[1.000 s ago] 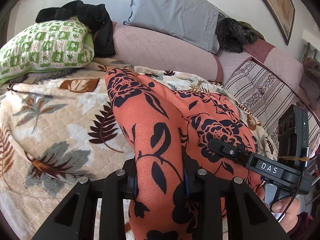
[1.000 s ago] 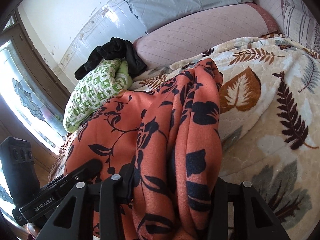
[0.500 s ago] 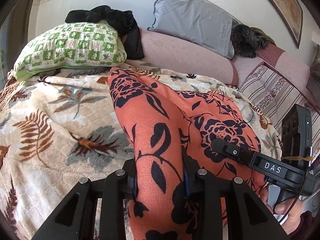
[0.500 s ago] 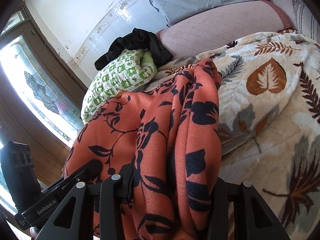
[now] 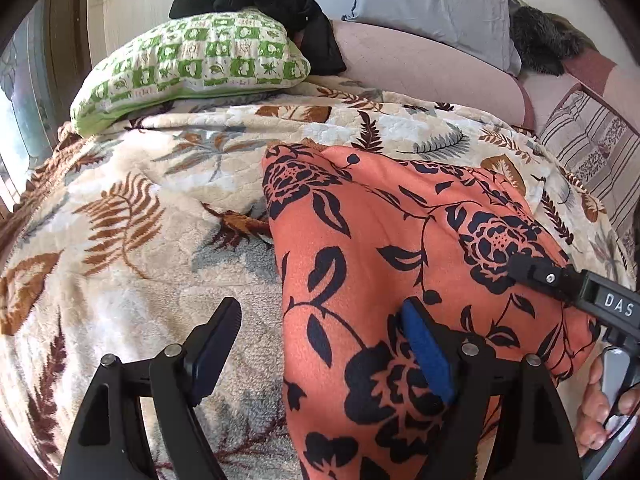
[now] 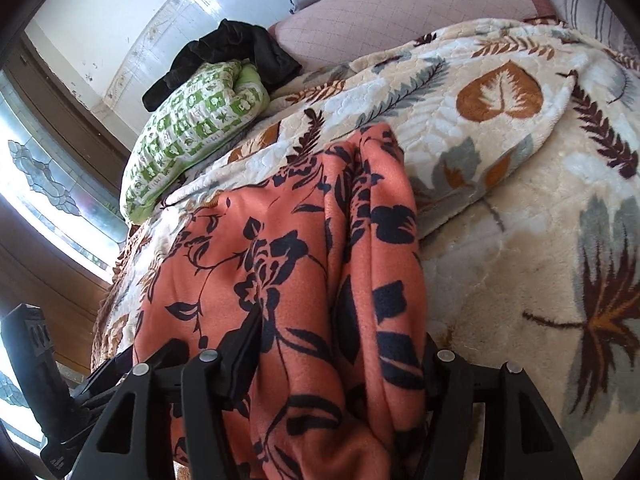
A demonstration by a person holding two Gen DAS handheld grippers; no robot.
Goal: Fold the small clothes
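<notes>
An orange garment with a black flower print [image 5: 400, 248] lies on the leaf-patterned bed blanket [image 5: 132, 240]. My left gripper [image 5: 320, 344] is open; its left finger is over the blanket and its right finger with the blue pad [image 5: 426, 354] rests on the garment. The cloth lies loose between the jaws. In the right wrist view the same garment [image 6: 304, 280] runs between the fingers of my right gripper [image 6: 340, 364], whose jaws stand wide apart around the cloth. The right gripper's body shows in the left wrist view [image 5: 576, 288].
A green-and-white checked pillow [image 5: 196, 64] with a black garment [image 5: 276, 4] on it lies at the head of the bed. A pink bolster [image 5: 420, 68], a grey pillow [image 5: 432, 4] and a striped cushion [image 5: 592, 148] lie beyond. A window [image 6: 36, 184] is at the left.
Both grippers have opened and released the orange garment, which has dropped onto the blanket. The left gripper has shifted left so its left finger is clear of the cloth.
</notes>
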